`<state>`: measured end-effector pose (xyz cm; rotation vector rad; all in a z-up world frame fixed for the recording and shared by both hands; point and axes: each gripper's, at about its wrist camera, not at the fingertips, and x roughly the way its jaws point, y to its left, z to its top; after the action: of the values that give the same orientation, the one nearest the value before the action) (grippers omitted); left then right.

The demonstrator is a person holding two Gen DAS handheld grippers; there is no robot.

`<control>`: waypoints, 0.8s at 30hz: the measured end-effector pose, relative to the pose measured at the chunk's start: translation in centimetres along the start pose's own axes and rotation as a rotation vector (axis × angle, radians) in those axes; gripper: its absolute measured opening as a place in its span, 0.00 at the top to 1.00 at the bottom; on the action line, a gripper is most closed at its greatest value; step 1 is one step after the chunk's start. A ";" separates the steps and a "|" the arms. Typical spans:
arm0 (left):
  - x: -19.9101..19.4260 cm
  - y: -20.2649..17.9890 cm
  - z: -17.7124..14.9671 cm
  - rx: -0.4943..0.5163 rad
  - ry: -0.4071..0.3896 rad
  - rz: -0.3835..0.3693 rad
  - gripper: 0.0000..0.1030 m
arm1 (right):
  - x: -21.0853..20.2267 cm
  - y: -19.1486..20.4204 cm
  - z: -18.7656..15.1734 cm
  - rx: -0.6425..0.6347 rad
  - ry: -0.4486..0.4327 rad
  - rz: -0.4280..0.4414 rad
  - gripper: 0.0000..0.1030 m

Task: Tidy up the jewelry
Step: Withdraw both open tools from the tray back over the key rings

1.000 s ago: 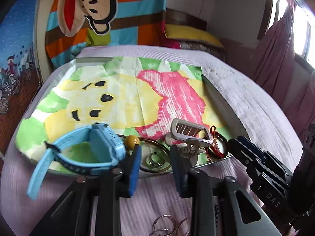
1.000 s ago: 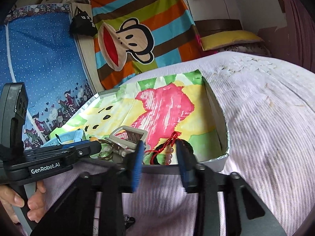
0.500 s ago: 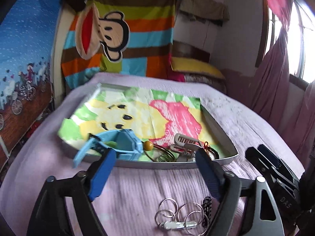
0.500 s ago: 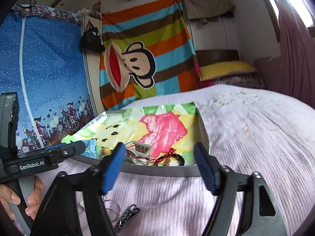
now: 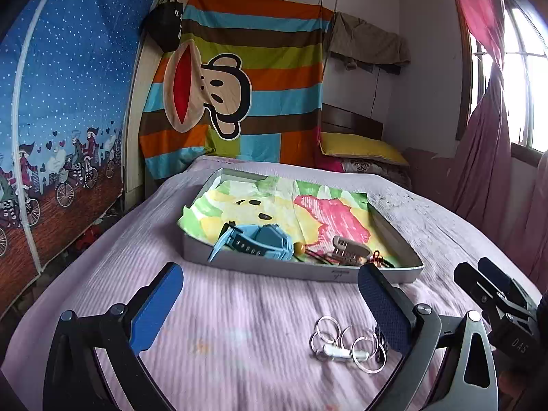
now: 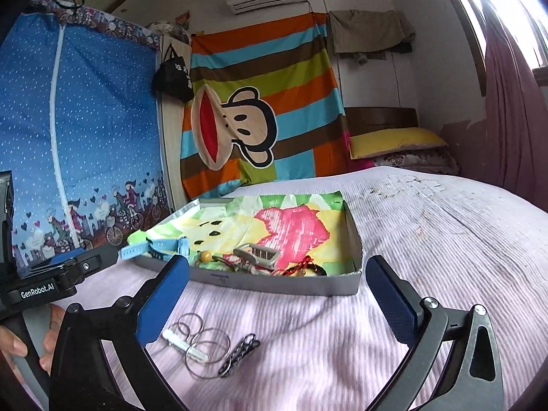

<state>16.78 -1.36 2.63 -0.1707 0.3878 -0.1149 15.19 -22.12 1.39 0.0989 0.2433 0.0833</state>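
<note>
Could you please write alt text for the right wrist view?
The open right gripper hovers over a lilac bedspread, with silver rings lying loose below it. Beyond sits a shallow tray holding a blue watch and other jewelry.

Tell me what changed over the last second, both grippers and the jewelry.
Both grippers pulled back from the tray toward the near edge of the bed and opened wide: the left gripper and right gripper now hang empty over the bedspread. Neither took hold of anything. The blue watch, hair clip and red cord bracelet stayed in the tray; the silver rings stayed on the bed.
</note>
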 end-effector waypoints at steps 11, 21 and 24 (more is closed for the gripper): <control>-1.4 1.3 -2.0 -0.007 0.000 -0.006 0.00 | -1.4 -0.2 -1.0 -0.053 0.061 -0.038 0.02; -1.1 1.1 -3.5 0.040 0.077 -0.026 0.00 | -0.7 0.4 -1.8 -0.119 0.156 -0.040 0.02; -0.4 1.3 -3.8 0.041 0.115 -0.035 0.00 | -0.3 0.3 -2.2 -0.124 0.189 -0.038 0.02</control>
<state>15.05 -0.62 -0.92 -0.1303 0.4966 -0.1674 14.39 -21.62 -0.62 -0.0369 0.4279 0.0702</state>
